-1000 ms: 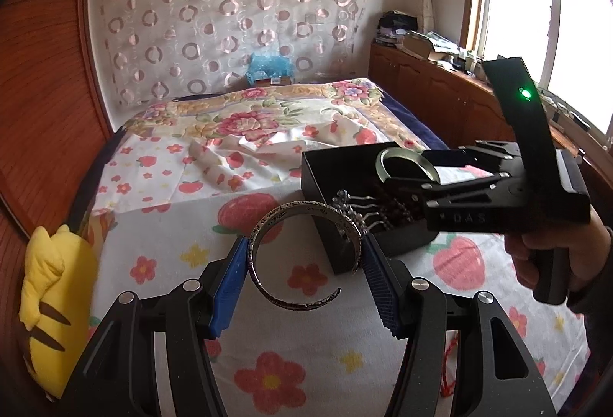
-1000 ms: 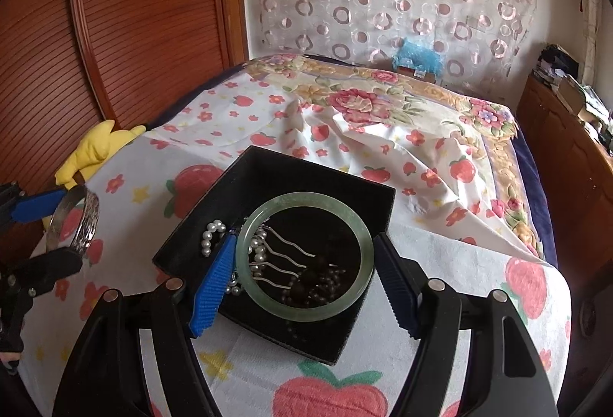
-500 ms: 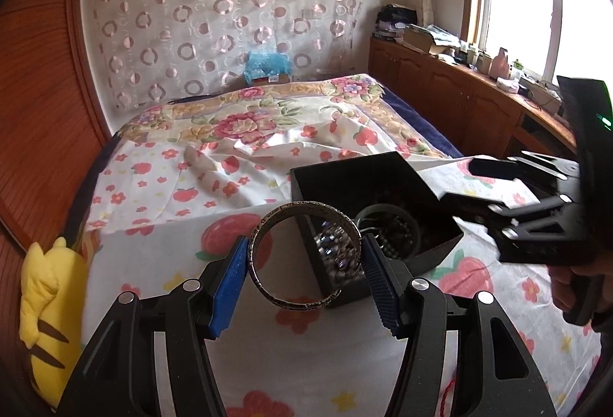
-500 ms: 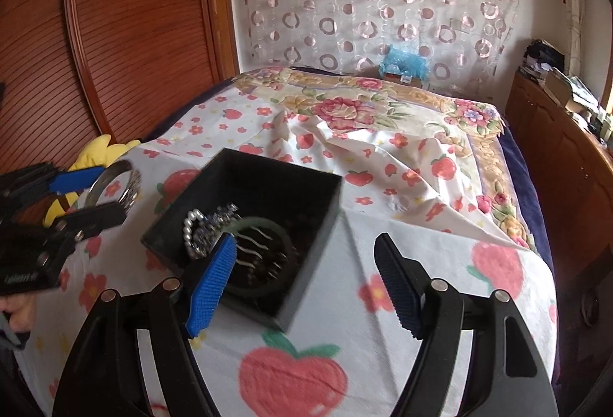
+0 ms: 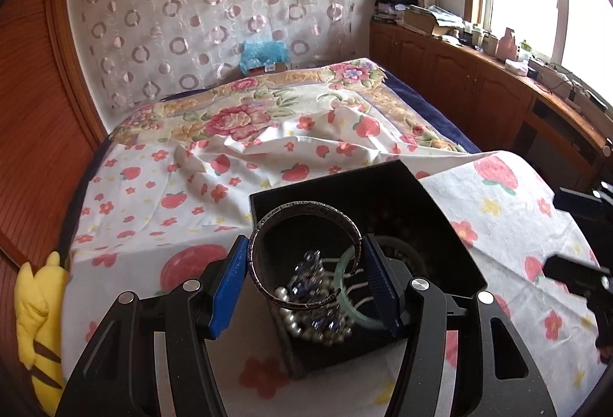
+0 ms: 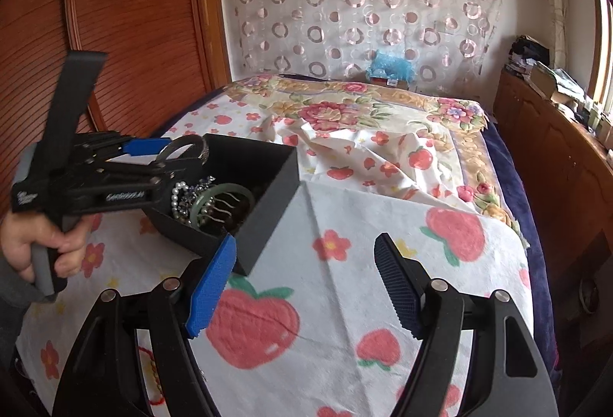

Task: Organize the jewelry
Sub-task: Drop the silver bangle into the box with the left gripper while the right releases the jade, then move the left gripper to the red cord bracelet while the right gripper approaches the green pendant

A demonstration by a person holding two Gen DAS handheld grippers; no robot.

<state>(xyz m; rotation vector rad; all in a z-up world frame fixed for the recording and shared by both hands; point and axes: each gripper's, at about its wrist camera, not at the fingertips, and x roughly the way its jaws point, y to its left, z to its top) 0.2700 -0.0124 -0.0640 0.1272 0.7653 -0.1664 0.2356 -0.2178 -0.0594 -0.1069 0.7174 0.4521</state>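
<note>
A silver cuff bangle (image 5: 306,256) is pinched between the blue pads of the left gripper (image 5: 306,269) and is held above the open black box (image 5: 452,225), which stands on the strawberry-print sheet (image 6: 383,233) covering the bed. Inside the box, a jade-green bangle (image 6: 214,198), a string of pearls (image 6: 177,200), a wavy hair fork (image 6: 226,212) and a dark beaded piece with blue stones (image 5: 318,286) are already seen lying together, so most of the collecting appears to be done. The right gripper (image 6: 306,281) is spread wide with nothing between its fingers and is held over the bare sheet just beside the box. The silver bangle is judged to be the piece in hand, not yet released into the box. A red cord (image 6: 153,375) is glimpsed on the sheet at the lower left of the right wrist view; whether it belongs to the jewelry cannot be told. No lid is seen.
</note>
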